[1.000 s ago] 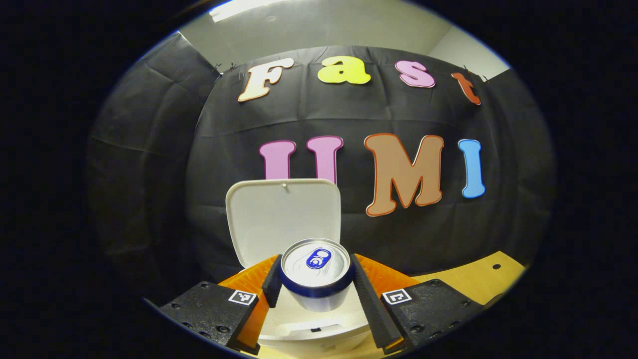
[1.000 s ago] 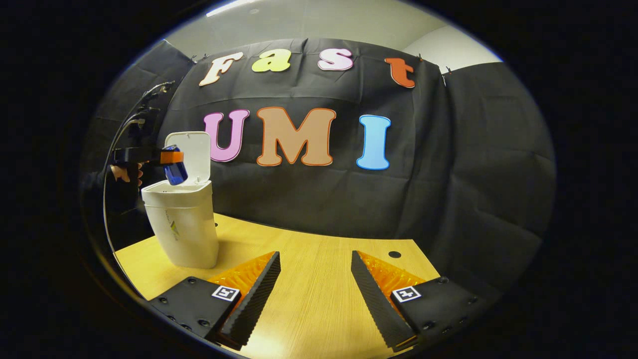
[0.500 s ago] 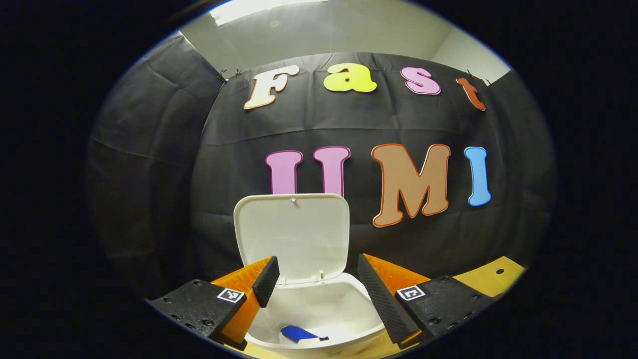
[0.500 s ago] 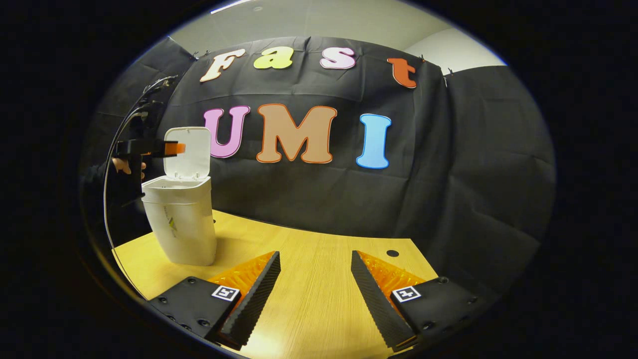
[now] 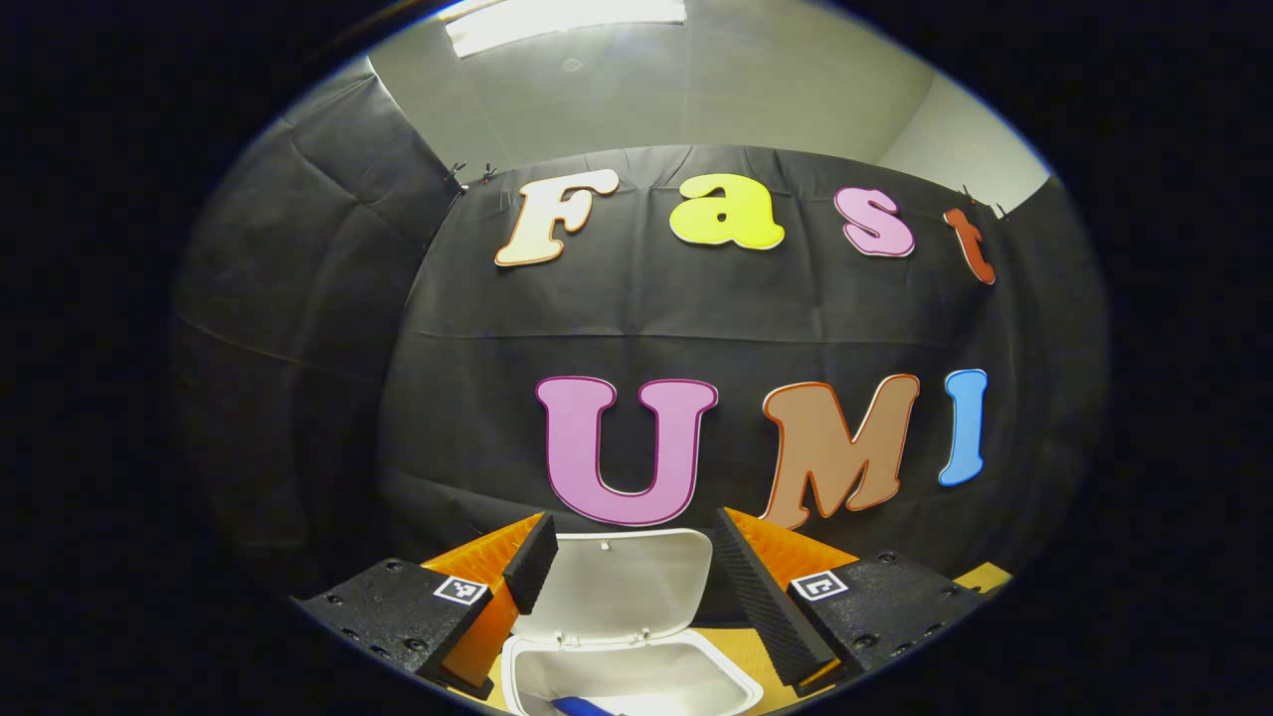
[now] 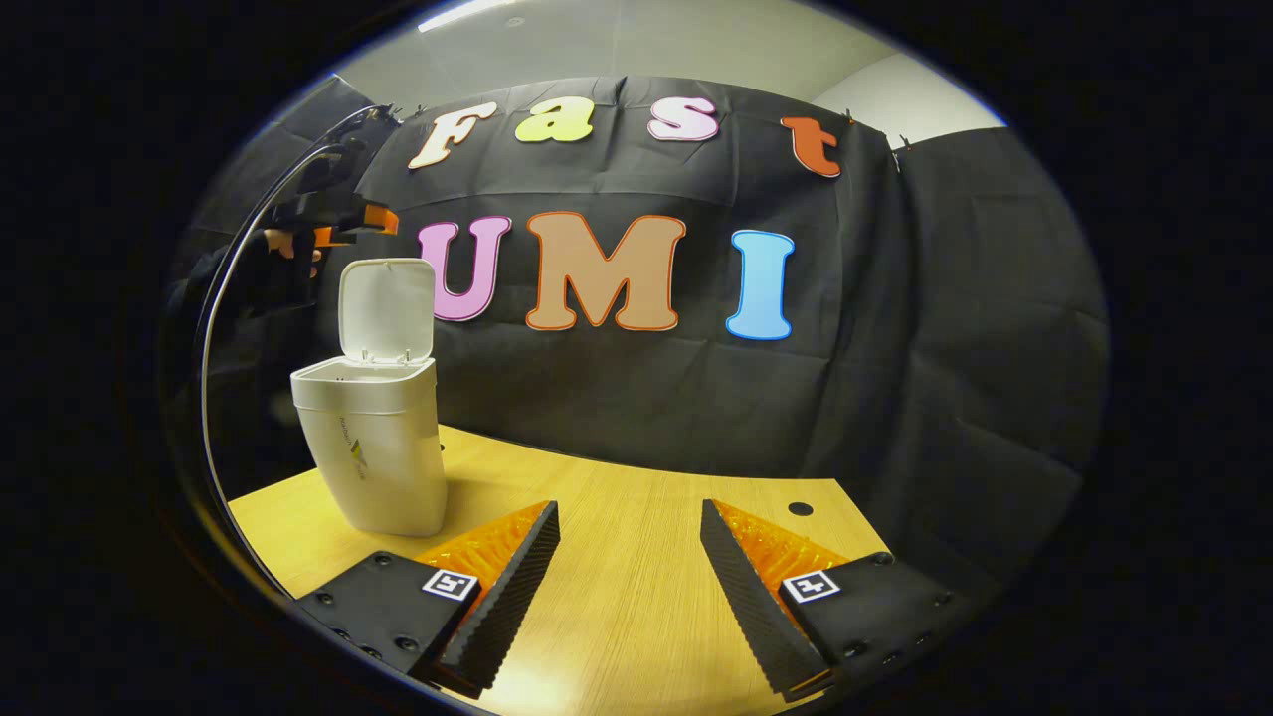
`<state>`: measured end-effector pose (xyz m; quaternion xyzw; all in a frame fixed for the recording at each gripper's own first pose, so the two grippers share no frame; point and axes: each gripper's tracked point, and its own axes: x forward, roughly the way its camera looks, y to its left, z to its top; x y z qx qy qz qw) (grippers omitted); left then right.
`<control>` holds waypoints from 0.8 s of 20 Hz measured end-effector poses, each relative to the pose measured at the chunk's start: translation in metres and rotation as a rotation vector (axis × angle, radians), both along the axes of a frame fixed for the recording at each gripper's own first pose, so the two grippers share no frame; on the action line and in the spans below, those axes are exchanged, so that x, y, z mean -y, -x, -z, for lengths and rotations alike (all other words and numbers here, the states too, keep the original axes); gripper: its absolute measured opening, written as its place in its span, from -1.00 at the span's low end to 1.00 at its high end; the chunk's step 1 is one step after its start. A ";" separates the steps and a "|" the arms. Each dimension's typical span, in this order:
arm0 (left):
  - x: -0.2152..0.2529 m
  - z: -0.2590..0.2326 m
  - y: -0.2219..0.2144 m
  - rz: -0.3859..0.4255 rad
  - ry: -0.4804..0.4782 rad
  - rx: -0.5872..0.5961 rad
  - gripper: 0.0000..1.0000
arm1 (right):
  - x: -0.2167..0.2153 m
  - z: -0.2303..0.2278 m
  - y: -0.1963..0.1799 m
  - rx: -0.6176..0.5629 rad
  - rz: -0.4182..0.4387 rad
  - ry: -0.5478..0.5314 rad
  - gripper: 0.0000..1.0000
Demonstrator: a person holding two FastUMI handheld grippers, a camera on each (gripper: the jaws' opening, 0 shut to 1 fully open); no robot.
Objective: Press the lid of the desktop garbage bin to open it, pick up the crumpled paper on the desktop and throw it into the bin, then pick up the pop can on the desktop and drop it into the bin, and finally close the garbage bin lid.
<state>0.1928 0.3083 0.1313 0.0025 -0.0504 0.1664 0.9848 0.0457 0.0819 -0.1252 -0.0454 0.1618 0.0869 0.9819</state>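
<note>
Bin (image 6: 373,452) lid (image 6: 386,308) up, logo unreadable; left tool (image 5: 627,557), right tool (image 6: 630,542) released, empty.

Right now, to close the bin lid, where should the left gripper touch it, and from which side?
Push the lid near its free top edge, from behind: it stands upright on the hinge at the bin's rear rim. The left gripper, open, hovers above.
</note>
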 end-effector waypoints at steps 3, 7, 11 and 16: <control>-0.016 -0.006 -0.024 -0.004 0.015 -0.024 0.88 | 0.004 -0.003 0.002 0.009 0.013 0.000 0.90; -0.038 0.004 -0.058 -0.031 0.000 -0.104 0.86 | 0.015 -0.004 0.003 0.013 0.040 0.007 0.90; -0.051 0.035 -0.087 -0.037 0.030 -0.223 0.86 | 0.017 -0.004 0.004 0.008 0.050 0.013 0.99; -0.041 0.052 -0.077 -0.011 0.102 -0.258 0.87 | 0.015 -0.011 0.001 0.029 0.041 0.011 0.90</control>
